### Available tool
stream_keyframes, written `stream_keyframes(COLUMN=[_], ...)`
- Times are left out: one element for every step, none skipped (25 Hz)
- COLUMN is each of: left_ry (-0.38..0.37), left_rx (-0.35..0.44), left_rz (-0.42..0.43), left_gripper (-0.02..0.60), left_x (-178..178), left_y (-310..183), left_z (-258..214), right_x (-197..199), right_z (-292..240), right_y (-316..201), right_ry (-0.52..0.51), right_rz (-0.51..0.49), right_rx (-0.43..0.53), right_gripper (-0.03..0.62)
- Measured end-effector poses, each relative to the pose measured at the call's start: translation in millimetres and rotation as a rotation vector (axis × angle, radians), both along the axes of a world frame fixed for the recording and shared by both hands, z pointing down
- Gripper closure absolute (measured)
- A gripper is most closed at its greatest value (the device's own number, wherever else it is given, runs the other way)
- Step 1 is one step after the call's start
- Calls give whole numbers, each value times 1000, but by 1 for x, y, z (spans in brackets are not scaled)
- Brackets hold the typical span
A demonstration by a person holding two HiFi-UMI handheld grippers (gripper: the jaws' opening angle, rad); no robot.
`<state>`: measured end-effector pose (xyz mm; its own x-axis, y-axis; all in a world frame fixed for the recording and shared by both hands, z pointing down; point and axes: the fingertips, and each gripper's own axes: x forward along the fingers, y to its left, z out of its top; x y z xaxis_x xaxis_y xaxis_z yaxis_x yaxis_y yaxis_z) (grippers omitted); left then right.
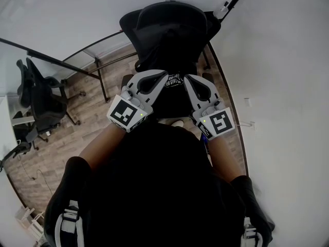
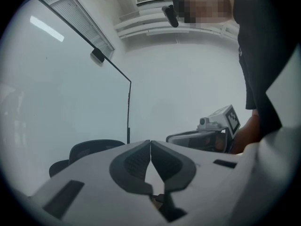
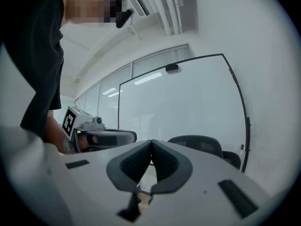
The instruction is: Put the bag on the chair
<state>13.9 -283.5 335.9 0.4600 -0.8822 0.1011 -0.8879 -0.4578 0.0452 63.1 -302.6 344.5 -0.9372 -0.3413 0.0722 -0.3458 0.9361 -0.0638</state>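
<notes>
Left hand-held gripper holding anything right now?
No, the left hand-held gripper has its jaws shut tip to tip with nothing between them.

The chair (image 1: 172, 17) is a black office chair in the upper middle of the head view, its tall rounded back towards the top edge and a dark armrest showing at each side lower down; it stands on a wood-plank floor (image 1: 87, 122) close beside a white wall (image 1: 277, 76). On its seat, leaning against the back, sits what looks like the bag (image 1: 172, 58), a bulky rounded black shape with a small pale printed label at its lower end (black on black, so its outline is hard to trace)
</notes>
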Motion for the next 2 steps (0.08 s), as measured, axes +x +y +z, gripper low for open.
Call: stream_keyframes(left_ry=[2,5], left_rx=[1,3], left_rz=[2,5], left_gripper=[575,575], left_x=[0,0], left_y=[1,2], left_z=[0,1], right_x=[0,0], right_z=[0,0], right_y=[1,2], right_ry=[0,1], right_rz=[-1,-1], right_rx=[-3,-6], right_gripper=[592,592])
